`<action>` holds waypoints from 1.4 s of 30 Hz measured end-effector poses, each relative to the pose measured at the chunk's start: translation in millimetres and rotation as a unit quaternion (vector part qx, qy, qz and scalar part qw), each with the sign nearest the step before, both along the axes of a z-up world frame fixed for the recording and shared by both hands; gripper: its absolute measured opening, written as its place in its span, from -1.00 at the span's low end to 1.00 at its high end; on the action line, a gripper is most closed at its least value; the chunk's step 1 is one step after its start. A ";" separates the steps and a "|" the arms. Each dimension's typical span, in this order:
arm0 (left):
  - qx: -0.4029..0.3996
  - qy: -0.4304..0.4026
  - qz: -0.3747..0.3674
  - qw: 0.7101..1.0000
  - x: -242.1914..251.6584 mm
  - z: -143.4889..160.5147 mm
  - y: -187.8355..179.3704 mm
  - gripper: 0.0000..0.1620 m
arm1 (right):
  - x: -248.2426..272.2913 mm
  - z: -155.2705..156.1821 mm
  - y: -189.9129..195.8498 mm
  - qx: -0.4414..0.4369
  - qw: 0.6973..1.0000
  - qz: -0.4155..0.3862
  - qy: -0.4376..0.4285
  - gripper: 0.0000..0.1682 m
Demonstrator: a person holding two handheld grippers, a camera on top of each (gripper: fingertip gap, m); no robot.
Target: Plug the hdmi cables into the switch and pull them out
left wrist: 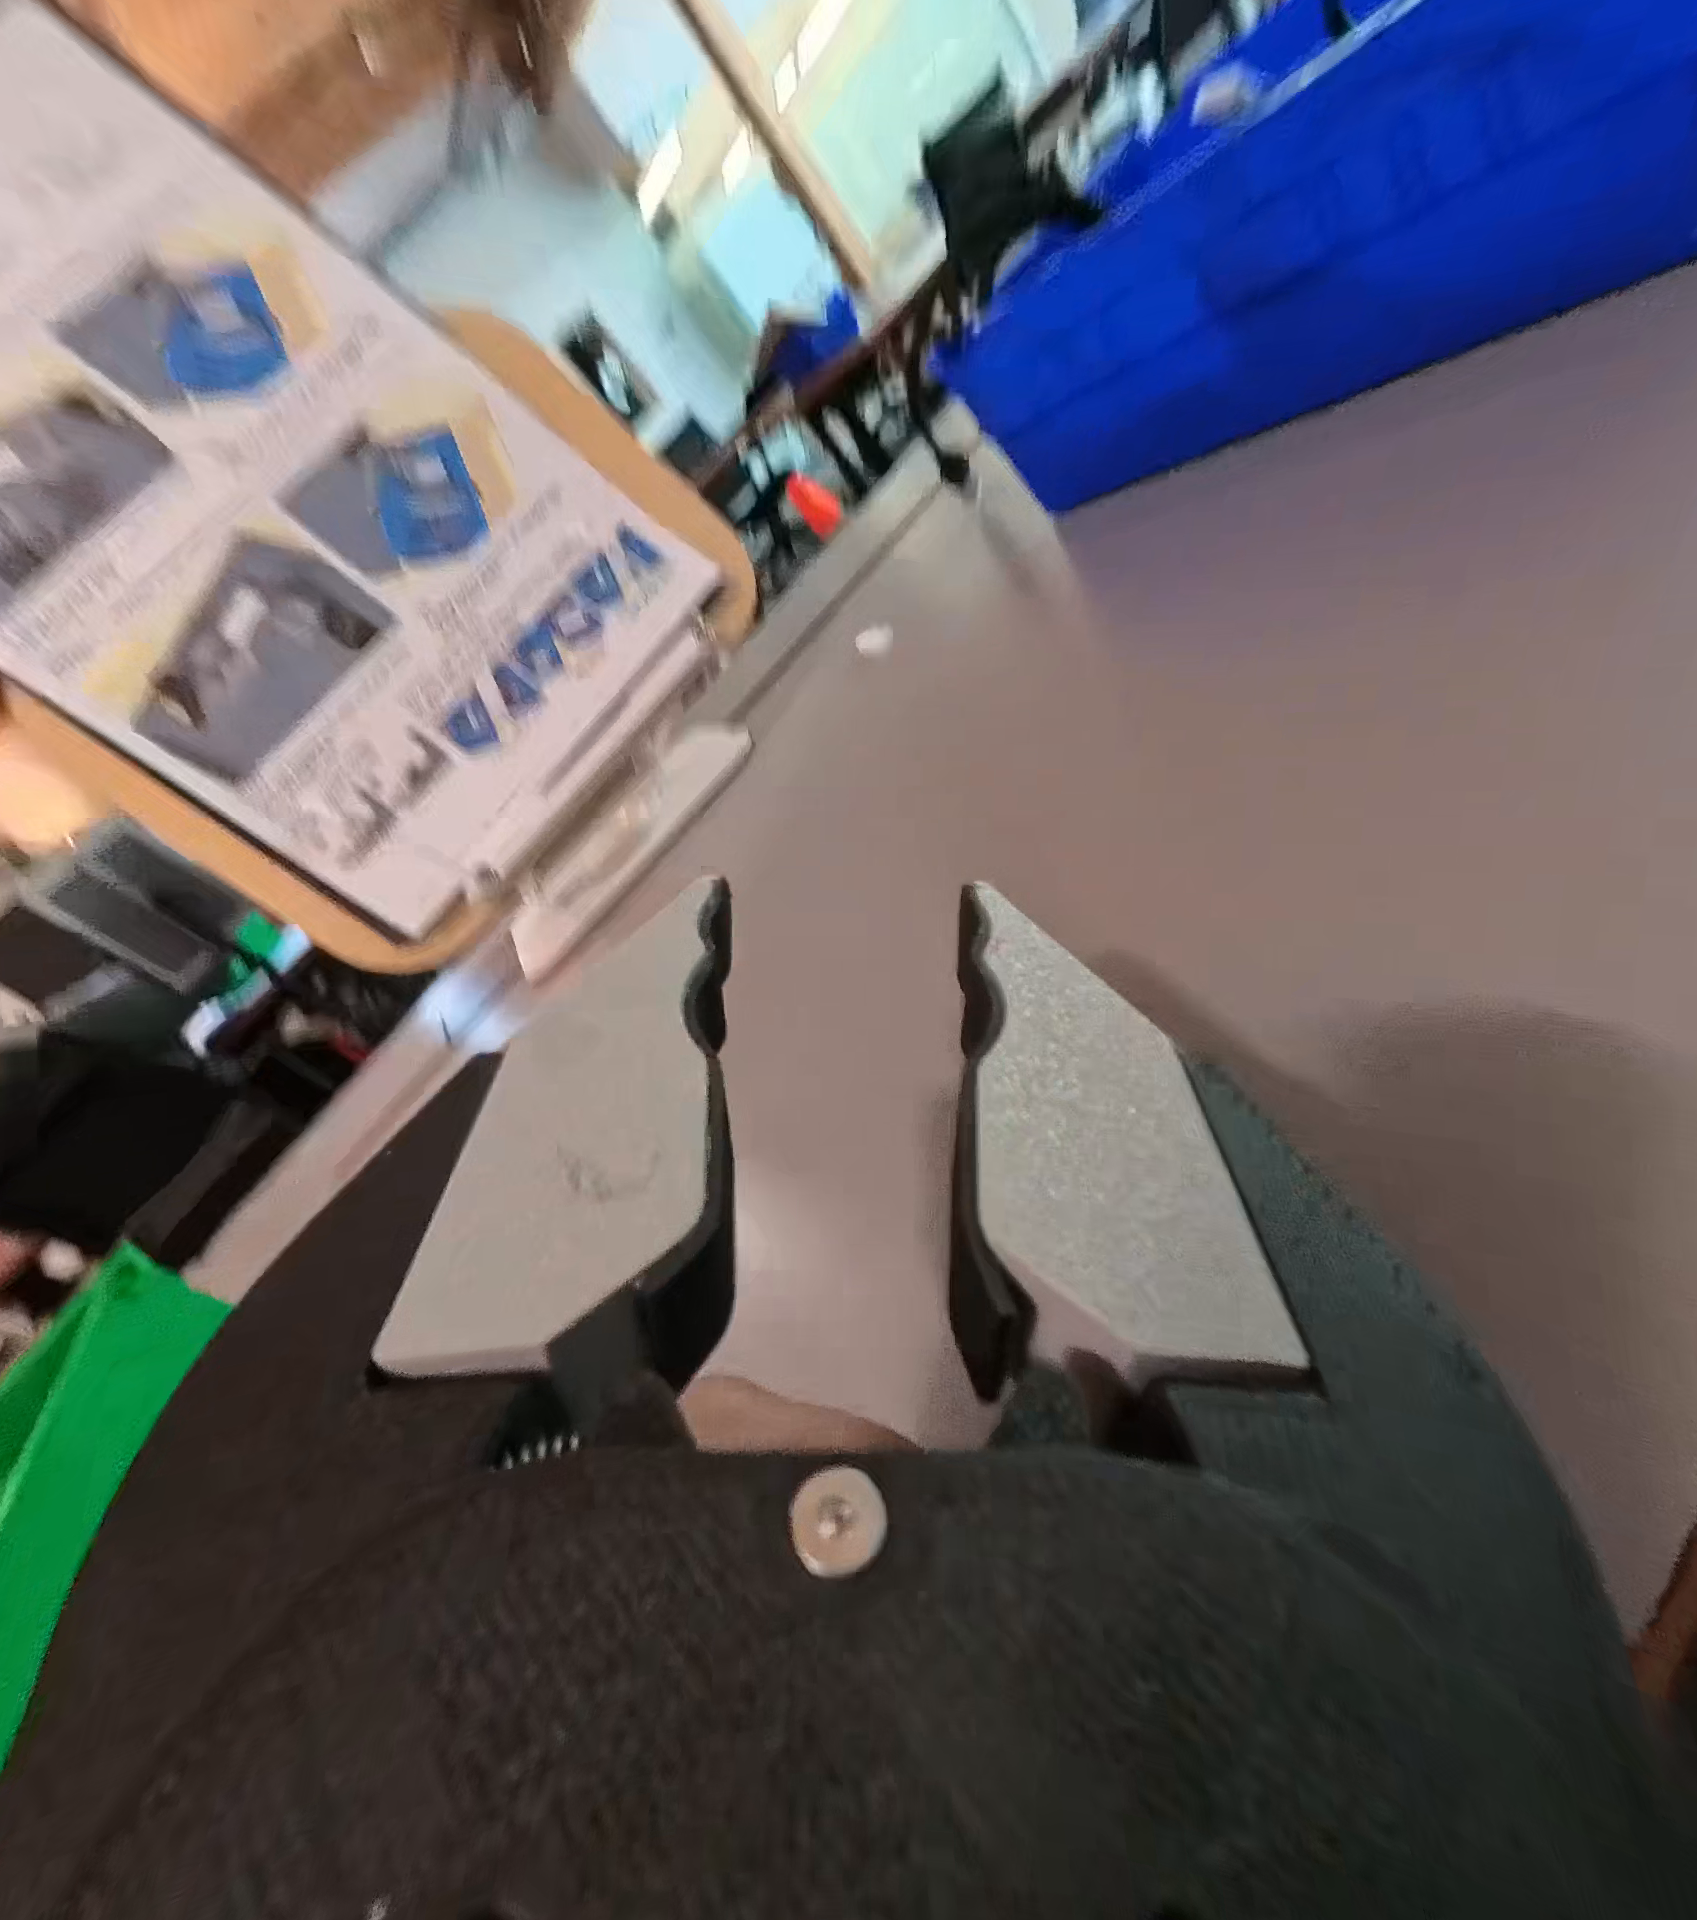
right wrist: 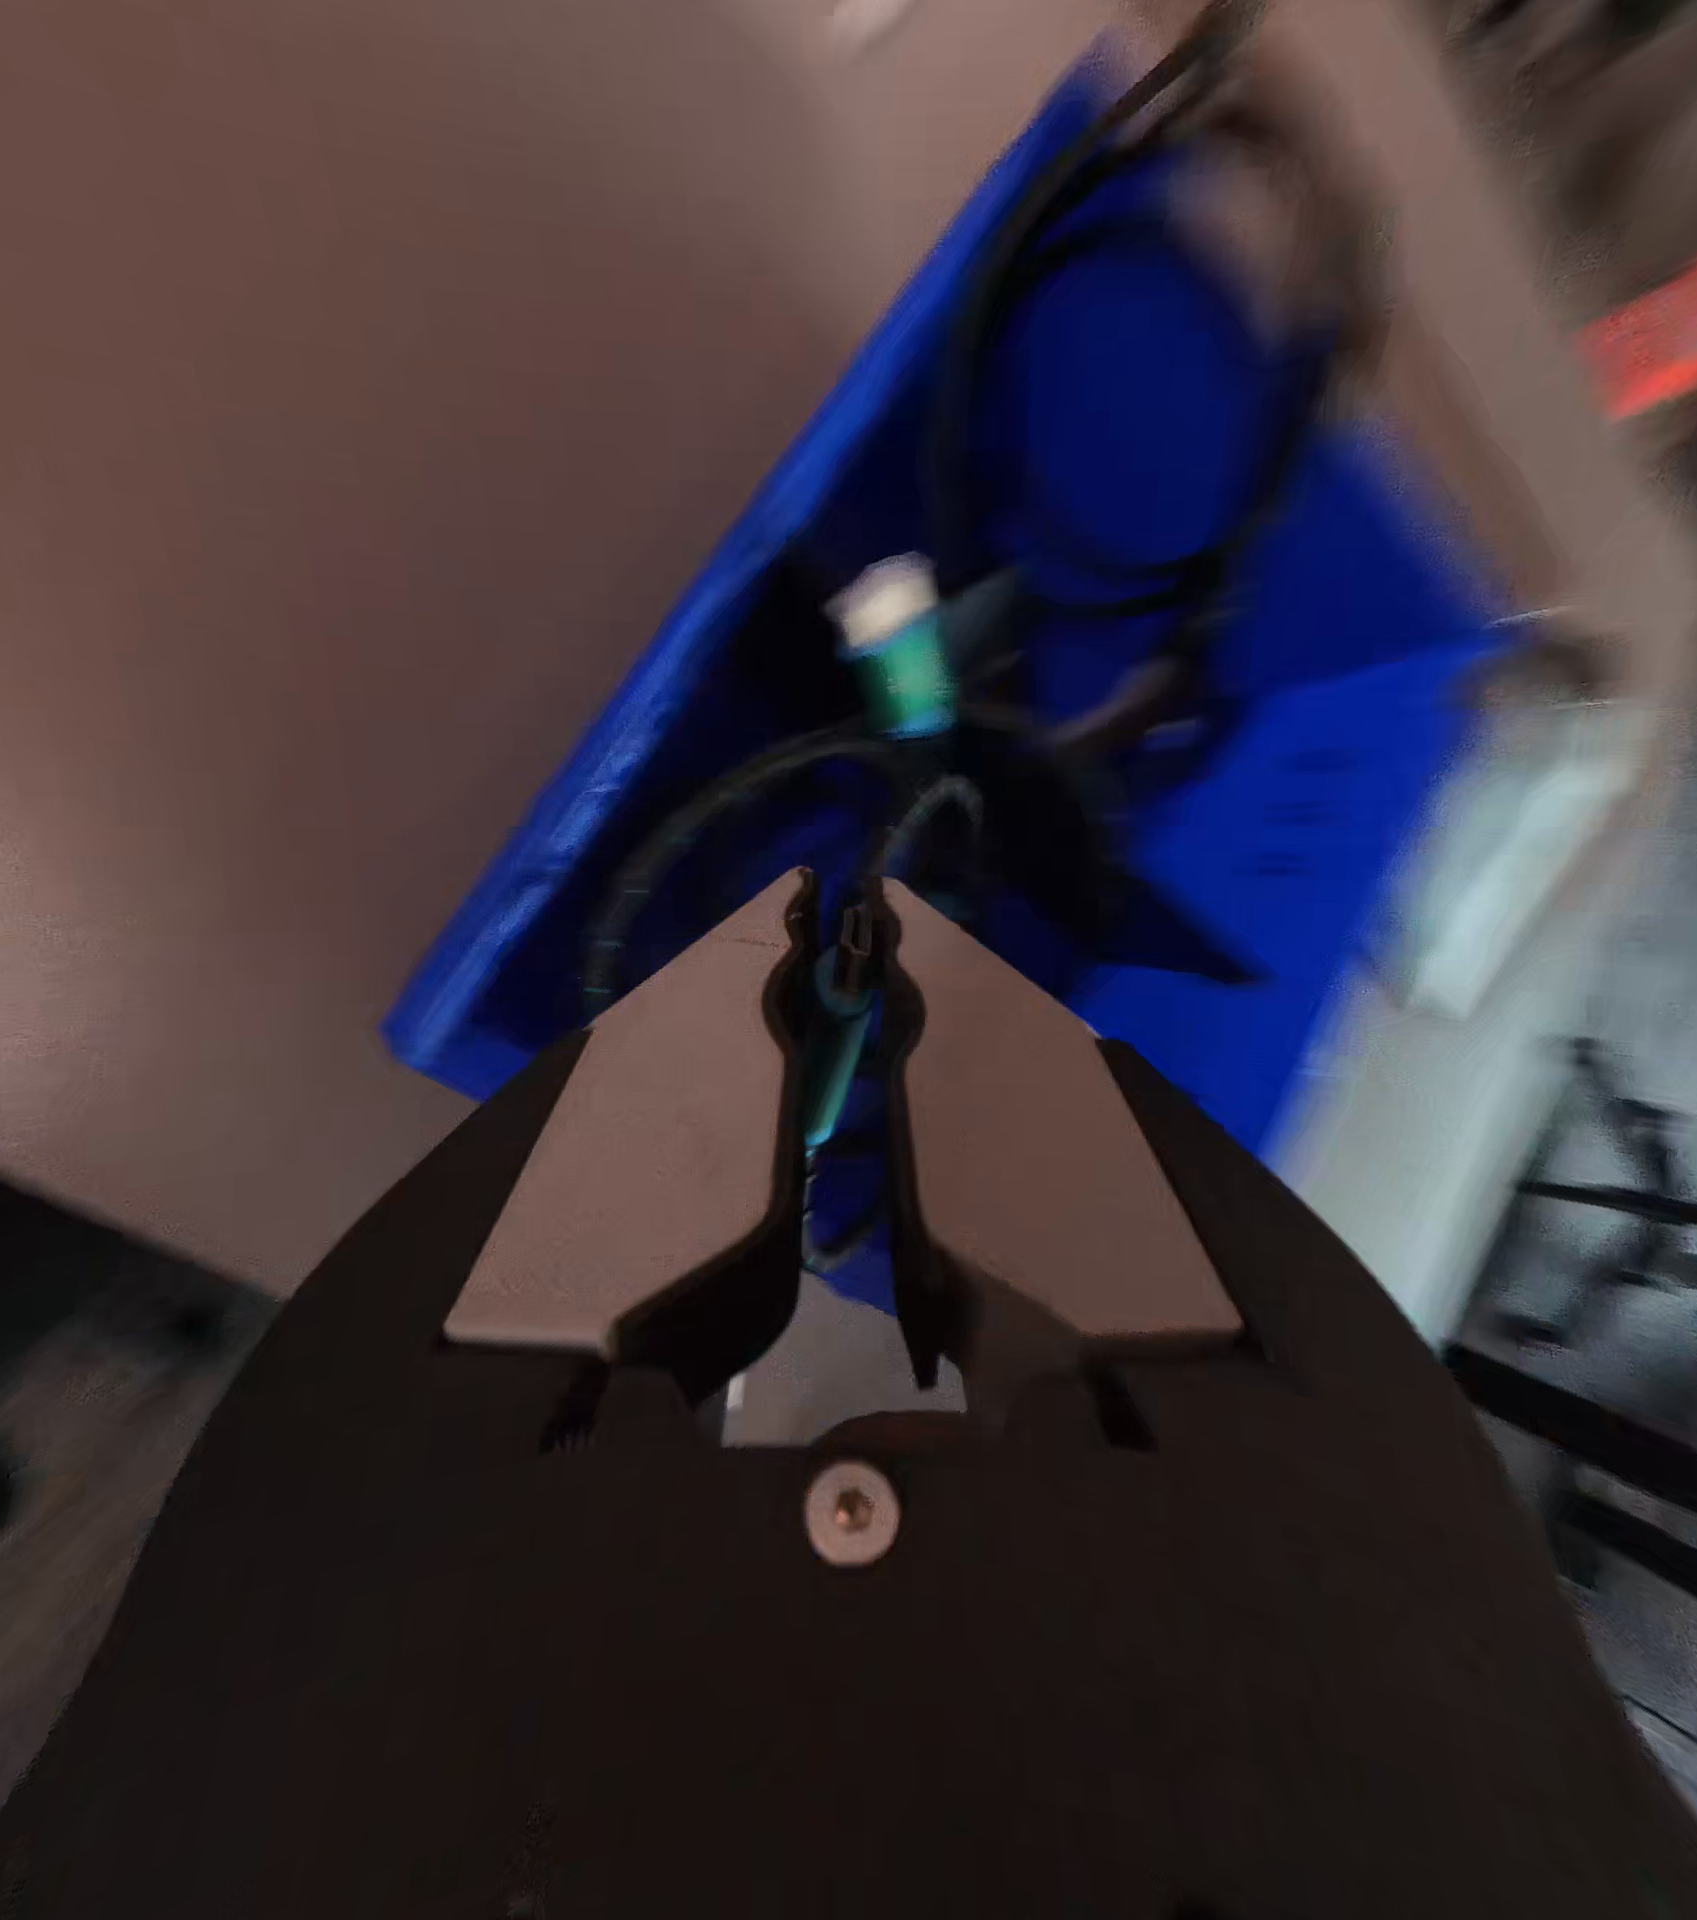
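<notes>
The left gripper [left wrist: 842, 935] hangs over the grey tabletop [left wrist: 1343, 790] with its jaws set wide and nothing between them; its view is tilted and blurred. Toward the tabletop's far edge in that view lies a blue bin [left wrist: 1343, 260], and at the left edge stands a clipboard [left wrist: 324, 582] with a printed sheet of pictures clipped to it, leaning over the table. A green bag [left wrist: 13, 1507] shows at the lower left, off the table. The right gripper [right wrist: 844, 904] has its jaws drawn narrow around a dark cable [right wrist: 839, 1029], gripped near the fingertips, with the cable running back between the fingers. It is held over the near corner of the blue bin [right wrist: 1291, 779], where more black cable [right wrist: 958, 436] loops inside and a green plug with a pale tip [right wrist: 901, 644] lies among it. This view is heavily blurred, and the switch cannot be made out in either view
</notes>
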State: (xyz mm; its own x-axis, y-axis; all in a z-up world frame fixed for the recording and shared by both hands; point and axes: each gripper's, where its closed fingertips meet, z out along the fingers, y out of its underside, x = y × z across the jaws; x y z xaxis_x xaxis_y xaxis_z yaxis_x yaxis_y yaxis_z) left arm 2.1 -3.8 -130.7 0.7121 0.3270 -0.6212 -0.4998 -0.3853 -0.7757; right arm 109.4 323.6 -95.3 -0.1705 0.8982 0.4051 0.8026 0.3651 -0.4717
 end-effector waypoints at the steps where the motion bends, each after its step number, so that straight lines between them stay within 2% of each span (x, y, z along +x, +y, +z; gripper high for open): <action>1: -0.030 -0.038 0.024 0.999 -5.6 -9.3 -2.8 -0.39 | -5.7 -36.1 -12.9 -0.058 0.997 0.010 -0.043 -0.78; 2: -0.059 -0.090 0.039 0.993 -7.6 -18.8 -6.6 -0.38 | -13.8 -58.7 -11.6 -0.071 0.996 -0.007 -0.058 -0.71; 4: -0.083 -0.182 0.033 0.979 0.1 -24.0 -16.4 -0.16 | -26.9 -66.6 4.0 -0.029 0.998 -0.029 -0.040 -0.55; 7: -0.042 -0.217 0.036 0.975 -0.1 -0.1 -47.7 -0.15 | -33.8 -35.4 7.1 -0.081 0.994 -0.058 0.051 -0.53; 10: -0.010 -0.213 0.085 0.973 -18.3 19.6 -97.9 -0.13 | -15.4 2.2 21.9 -0.108 0.979 -0.108 0.132 -0.48; 11: 0.000 -0.210 0.107 0.972 -26.0 24.6 -116.3 -0.12 | -8.4 11.1 21.8 -0.120 0.973 -0.115 0.159 -0.44; 13: 0.018 -0.213 0.142 0.967 -37.7 30.9 -149.5 -0.11 | 0.8 17.0 10.8 -0.157 0.962 -0.107 0.198 -0.24; 15: 0.035 -0.220 0.170 0.960 -47.0 34.8 -177.4 -0.11 | 8.6 7.0 -1.9 -0.188 0.956 -0.110 0.196 -0.08; 16: 0.044 -0.222 0.185 0.956 -51.6 36.5 -190.2 -0.11 | 10.7 3.1 -12.8 -0.208 0.951 -0.105 0.202 -0.08; 19: 0.059 -0.219 0.233 0.946 -65.0 35.7 -223.8 -0.10 | 9.0 -15.4 -65.1 -0.274 0.939 -0.045 0.204 0.03; 21: 0.068 -0.237 0.253 0.936 -73.8 28.1 -236.1 -0.09 | 4.2 -47.0 -60.1 -0.210 0.959 -0.078 0.171 0.10; 24: 0.072 -0.278 0.259 0.922 -86.4 10.4 -232.7 -0.08 | -5.7 -77.1 -33.2 -0.087 0.977 -0.129 0.148 0.05; 26: 0.082 -0.270 0.284 0.916 -102.5 6.7 -230.8 -0.09 | -10.9 -84.0 -25.9 -0.012 0.982 -0.129 0.137 -0.02; 28: 0.078 -0.287 0.279 0.913 -109.3 0.0 -217.9 -0.13 | -12.5 -87.8 -22.4 0.063 0.983 -0.126 0.121 -0.09; 30: 0.040 -0.320 0.255 0.912 -104.9 -18.0 -196.3 -0.12 | -13.4 -86.2 -26.1 0.093 0.980 -0.123 0.123 -0.27; 31: 0.013 -0.315 0.253 0.915 -104.3 -26.9 -189.9 -0.21 | -14.2 -83.5 -29.8 0.089 0.979 -0.124 0.131 -0.39; 32: -0.004 -0.272 0.276 0.922 -111.2 -28.0 -193.2 -0.64 | -14.0 -80.2 -32.0 0.081 0.978 -0.130 0.139 -0.43; 33: -0.021 -0.224 0.290 0.930 -117.1 -25.7 -198.2 -0.82 | -13.4 -76.1 -34.1 0.070 0.977 -0.136 0.148 -0.53; 35: -0.029 -0.180 0.330 0.926 -125.0 -21.1 -216.4 -0.95 | -11.2 -65.1 -40.4 0.042 0.974 -0.146 0.168 -0.72; 37: 0.010 -0.164 0.299 0.940 -122.6 -7.6 -226.5 -0.95 | -12.7 -60.9 -56.4 0.000 0.975 -0.135 0.179 -0.83; 38: 0.026 -0.153 0.293 0.943 -121.2 1.5 -233.9 -0.94 | -17.0 -60.3 -73.6 -0.052 0.974 -0.119 0.186 -0.85; 40: 0.047 -0.140 0.294 0.944 -119.5 18.5 -245.0 -0.95 | -27.8 -60.6 -111.1 -0.121 0.971 -0.091 0.186 -0.79; 42: 0.048 -0.108 0.305 0.945 -118.9 39.7 -253.5 -0.96 | -43.0 -60.3 -148.8 -0.122 0.971 -0.078 0.191 -0.76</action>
